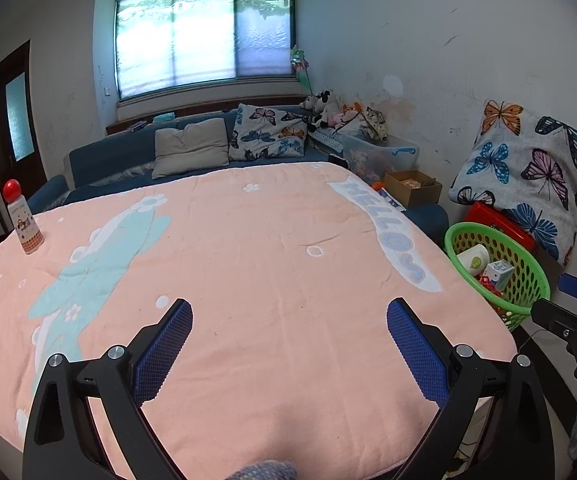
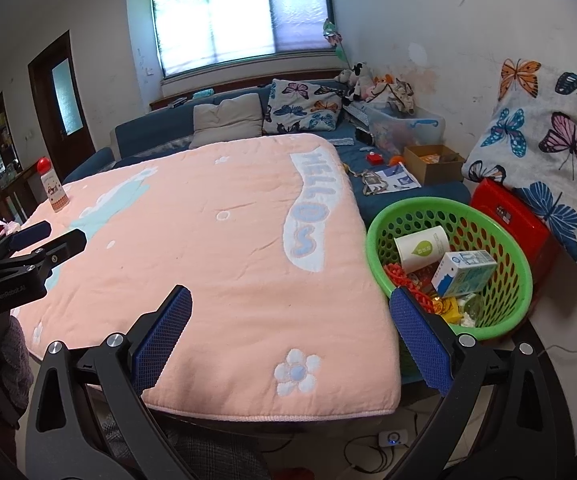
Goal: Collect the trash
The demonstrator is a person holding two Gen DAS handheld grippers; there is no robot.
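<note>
A green perforated basket [image 2: 500, 216] stands to the right of the pink-covered table [image 2: 216, 248]. It holds a white paper cup [image 2: 420, 250], a blue-and-white carton [image 2: 464, 274], red plastic bits and yellow wrappers. The basket also shows in the left wrist view [image 1: 524, 272]. My left gripper [image 1: 288, 312] is open and empty over the near part of the pink cover [image 1: 268, 260]. My right gripper [image 2: 290, 300] is open and empty over the table's near right corner, beside the basket. A bottle with a red cap [image 1: 22, 220] stands at the table's far left.
A blue sofa [image 2: 148, 136] with cushions lies behind the table. A cardboard box [image 2: 432, 164], a clear storage bin [image 2: 408, 128], a red case [image 2: 512, 220] and a butterfly pillow [image 2: 548, 152] sit at the right wall. Cables lie on the floor [image 2: 392, 440].
</note>
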